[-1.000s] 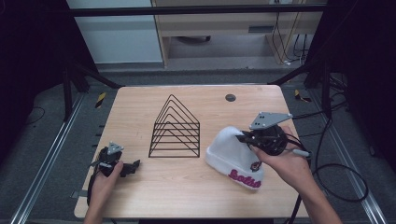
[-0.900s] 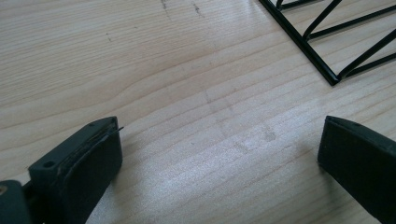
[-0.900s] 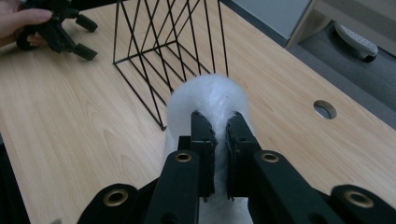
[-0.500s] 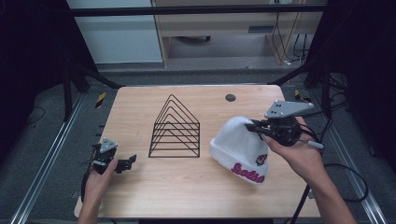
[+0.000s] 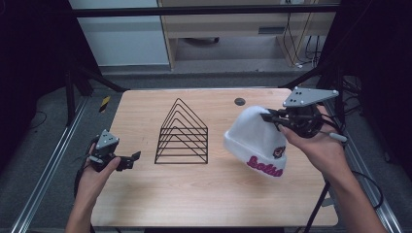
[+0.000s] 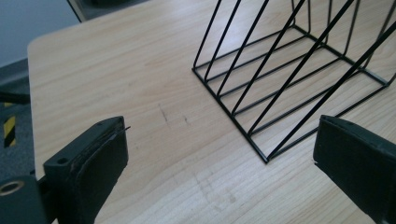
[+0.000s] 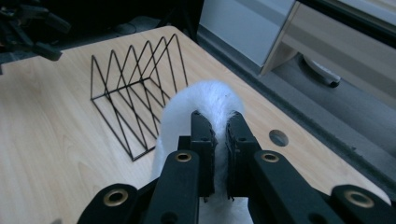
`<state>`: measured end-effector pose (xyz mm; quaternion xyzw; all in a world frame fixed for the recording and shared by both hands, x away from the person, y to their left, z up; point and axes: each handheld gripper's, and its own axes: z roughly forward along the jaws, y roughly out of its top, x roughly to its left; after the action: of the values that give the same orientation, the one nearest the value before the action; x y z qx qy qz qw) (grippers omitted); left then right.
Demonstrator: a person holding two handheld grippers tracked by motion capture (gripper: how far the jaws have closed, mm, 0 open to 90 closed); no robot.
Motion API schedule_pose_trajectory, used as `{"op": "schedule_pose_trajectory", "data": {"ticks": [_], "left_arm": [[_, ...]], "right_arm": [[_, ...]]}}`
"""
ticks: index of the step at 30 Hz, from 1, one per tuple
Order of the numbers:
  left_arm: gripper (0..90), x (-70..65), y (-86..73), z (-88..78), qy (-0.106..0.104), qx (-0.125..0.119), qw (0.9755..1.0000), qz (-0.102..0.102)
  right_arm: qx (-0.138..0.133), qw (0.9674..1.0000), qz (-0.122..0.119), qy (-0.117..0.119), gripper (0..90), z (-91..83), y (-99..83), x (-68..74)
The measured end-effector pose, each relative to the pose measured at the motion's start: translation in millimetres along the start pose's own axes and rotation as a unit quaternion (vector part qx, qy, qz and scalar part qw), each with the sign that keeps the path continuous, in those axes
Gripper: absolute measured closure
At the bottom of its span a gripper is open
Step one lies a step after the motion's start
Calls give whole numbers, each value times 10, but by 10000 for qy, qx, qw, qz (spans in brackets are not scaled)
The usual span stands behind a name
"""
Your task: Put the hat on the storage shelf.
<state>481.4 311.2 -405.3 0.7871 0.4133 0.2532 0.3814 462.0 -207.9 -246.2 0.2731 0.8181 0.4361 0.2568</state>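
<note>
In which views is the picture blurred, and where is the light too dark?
High view: table evenly lit, surroundings dark. Left gripper view: near jaws soft, wire rack sharp. Right gripper view: white hat slightly blurred, bluish tint, dark background at upper left.

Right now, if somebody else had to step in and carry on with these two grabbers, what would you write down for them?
Right gripper: shut on the white beanie, pinching its top; the hat is lifted at that end, its cuff low by the table.
Left gripper: open, holding nothing, just left of the black wire rack, jaws pointing at it.
Rack: upright mid-table, nothing on it.
Done: hat picked up.
Left: probably bringing the hat over to the rack; the left gripper could steady the rack if needed.
</note>
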Motion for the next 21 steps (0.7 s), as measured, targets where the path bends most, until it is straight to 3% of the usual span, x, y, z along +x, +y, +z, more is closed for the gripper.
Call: {"op": "schedule_pose_trajectory", "data": {"ticks": [5, 7, 10, 17, 21], "left_arm": [[25, -25, 147, -67, -123, -59, 9999, 64], [33, -44, 211, -98, -269, -55, 9996, 73], [32, -54, 336, -146, -517, -279, 9983, -1], [30, -108, 599, -269, -418, -393, 9980, 281], [31, -145, 683, -286, -445, -386, 9977, 337]], "right_arm": [[-128, 9999, 10, -55, 843, -37, 84, -46], [-203, 9998, 16, -76, 843, -50, 121, -61], [-321, 9994, 62, -104, 843, -47, 128, -61], [-484, 9987, 97, -133, 843, -49, 172, -51], [-530, 9984, 84, -156, 843, -49, 214, -58]]}}
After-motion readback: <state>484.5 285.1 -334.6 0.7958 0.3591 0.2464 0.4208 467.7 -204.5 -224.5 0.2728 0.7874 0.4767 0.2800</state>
